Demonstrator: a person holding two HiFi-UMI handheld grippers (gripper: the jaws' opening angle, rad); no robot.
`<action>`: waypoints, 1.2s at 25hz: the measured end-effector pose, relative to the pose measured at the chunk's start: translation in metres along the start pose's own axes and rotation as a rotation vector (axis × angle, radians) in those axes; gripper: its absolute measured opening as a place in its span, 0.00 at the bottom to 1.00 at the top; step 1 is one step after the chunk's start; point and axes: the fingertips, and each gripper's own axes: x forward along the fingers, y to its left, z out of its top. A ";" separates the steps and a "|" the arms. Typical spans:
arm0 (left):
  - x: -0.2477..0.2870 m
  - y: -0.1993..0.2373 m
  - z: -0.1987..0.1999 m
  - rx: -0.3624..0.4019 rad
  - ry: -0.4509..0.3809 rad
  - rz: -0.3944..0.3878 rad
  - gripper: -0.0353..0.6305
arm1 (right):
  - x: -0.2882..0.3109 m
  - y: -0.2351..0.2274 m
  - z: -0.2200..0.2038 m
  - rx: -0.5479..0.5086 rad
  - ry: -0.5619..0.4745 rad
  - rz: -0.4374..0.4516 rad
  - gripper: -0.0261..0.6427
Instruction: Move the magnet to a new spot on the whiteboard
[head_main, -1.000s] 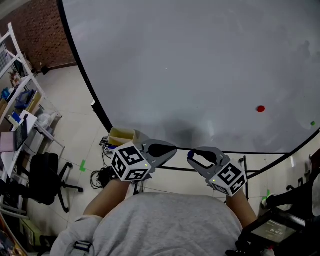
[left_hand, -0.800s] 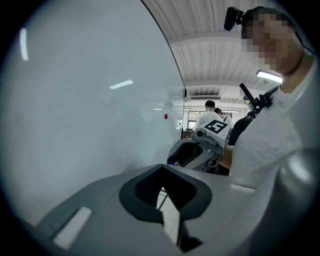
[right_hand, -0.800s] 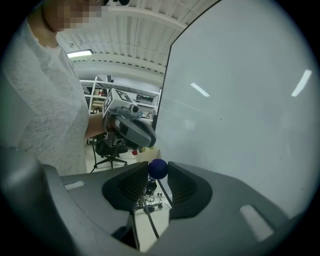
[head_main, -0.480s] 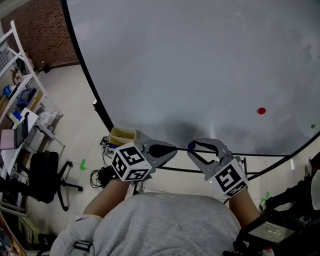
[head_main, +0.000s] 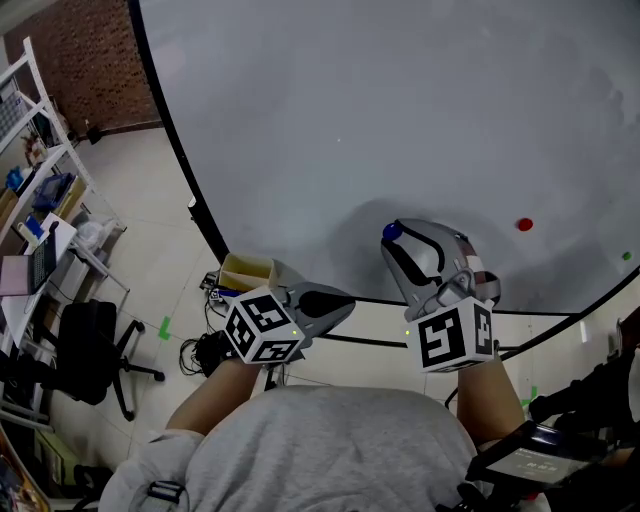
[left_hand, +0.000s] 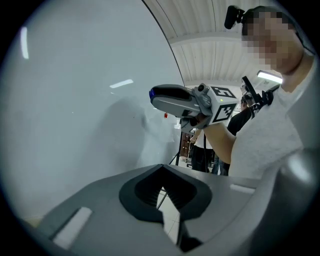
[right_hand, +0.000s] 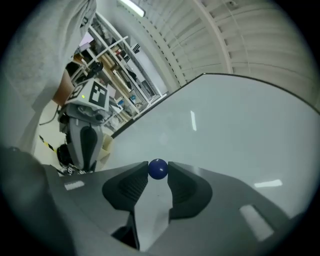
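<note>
The left tongs (head_main: 338, 300) rest closed and empty, kept out of the way. The right tongs (head_main: 392, 236) pinch the blue magnet (right_hand: 158, 169) at their tips, close before the whiteboard (head_main: 400, 100), likely ready to replant it.

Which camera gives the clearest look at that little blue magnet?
The right gripper view: the blue magnet sits large and centred, pinched between the right gripper's jaw tips. The head view shows it only as a small dot at that gripper's tip; the left gripper view, a blue sliver seen side-on.
</note>
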 end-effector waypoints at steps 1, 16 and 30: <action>0.000 0.001 0.000 -0.001 0.000 0.002 0.03 | 0.003 -0.007 0.000 -0.037 0.015 -0.040 0.23; -0.010 0.005 -0.004 -0.013 -0.002 0.011 0.03 | 0.040 -0.034 -0.019 -0.247 0.180 -0.256 0.23; -0.012 0.015 -0.005 -0.013 -0.003 0.002 0.03 | 0.050 -0.036 -0.026 -0.276 0.214 -0.284 0.22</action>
